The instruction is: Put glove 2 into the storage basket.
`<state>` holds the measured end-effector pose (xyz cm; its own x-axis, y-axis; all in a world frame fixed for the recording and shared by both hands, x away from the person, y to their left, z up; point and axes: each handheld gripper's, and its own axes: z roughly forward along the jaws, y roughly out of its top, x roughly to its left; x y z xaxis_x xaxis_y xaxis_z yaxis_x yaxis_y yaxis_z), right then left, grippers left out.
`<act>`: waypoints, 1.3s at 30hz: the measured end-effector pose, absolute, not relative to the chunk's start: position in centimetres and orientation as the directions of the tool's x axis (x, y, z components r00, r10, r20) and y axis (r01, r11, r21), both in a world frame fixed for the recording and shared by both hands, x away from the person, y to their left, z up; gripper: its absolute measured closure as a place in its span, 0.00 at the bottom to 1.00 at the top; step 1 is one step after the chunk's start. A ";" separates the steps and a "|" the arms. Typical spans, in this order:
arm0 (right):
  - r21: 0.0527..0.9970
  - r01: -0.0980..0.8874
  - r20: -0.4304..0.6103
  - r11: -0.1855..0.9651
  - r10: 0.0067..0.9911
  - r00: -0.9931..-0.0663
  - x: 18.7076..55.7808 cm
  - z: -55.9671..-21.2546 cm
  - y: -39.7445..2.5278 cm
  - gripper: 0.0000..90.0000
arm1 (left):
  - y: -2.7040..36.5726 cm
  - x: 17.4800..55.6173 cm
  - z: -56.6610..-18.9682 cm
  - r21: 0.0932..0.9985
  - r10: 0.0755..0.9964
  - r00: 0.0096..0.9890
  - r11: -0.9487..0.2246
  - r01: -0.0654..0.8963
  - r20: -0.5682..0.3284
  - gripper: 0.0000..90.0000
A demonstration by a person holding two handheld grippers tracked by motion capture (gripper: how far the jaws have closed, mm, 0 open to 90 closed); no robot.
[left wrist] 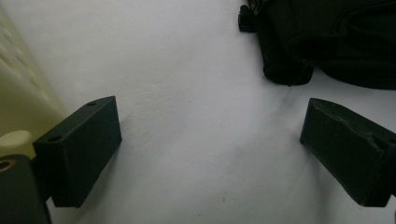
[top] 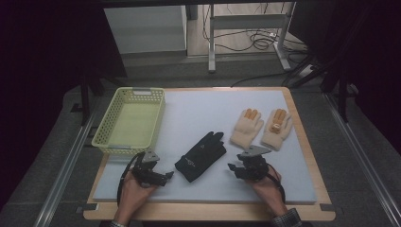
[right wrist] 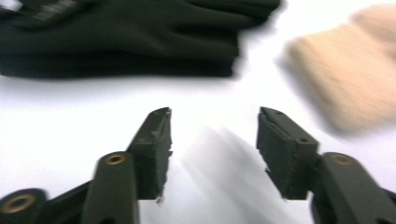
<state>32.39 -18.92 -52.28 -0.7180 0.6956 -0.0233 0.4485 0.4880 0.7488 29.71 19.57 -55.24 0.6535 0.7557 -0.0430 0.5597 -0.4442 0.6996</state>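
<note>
High view: above, looking forward and down over the desk (top: 302, 142); gripper views: low, close, sharing the black glove (top: 201, 156).

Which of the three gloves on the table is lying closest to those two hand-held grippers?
The black glove. It lies between the left hand-held gripper and the right hand-held gripper, while the two cream gloves sit farther back, to the right.

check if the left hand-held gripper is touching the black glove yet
Apart. The left gripper view shows bare white mat between the open left hand-held gripper and the black glove.
</note>
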 end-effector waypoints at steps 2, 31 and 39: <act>0.744 0.467 -0.024 0.477 0.719 -0.695 32.7 -52.4 -20.4 0.42 | 19.6 29.7 -55.2 0.698 0.756 0.653 -0.442 0.564 -0.049 0.05; 0.734 0.509 -0.051 0.449 0.784 -0.618 33.7 -53.3 -24.0 0.24 | 16.5 30.3 -51.3 0.707 0.657 0.744 -0.469 0.530 -0.123 0.00; 0.734 0.509 -0.052 0.450 0.784 -0.618 33.7 -53.3 -24.0 0.24 | 11.1 32.5 -50.0 0.674 0.631 0.770 -0.529 0.516 -0.094 0.00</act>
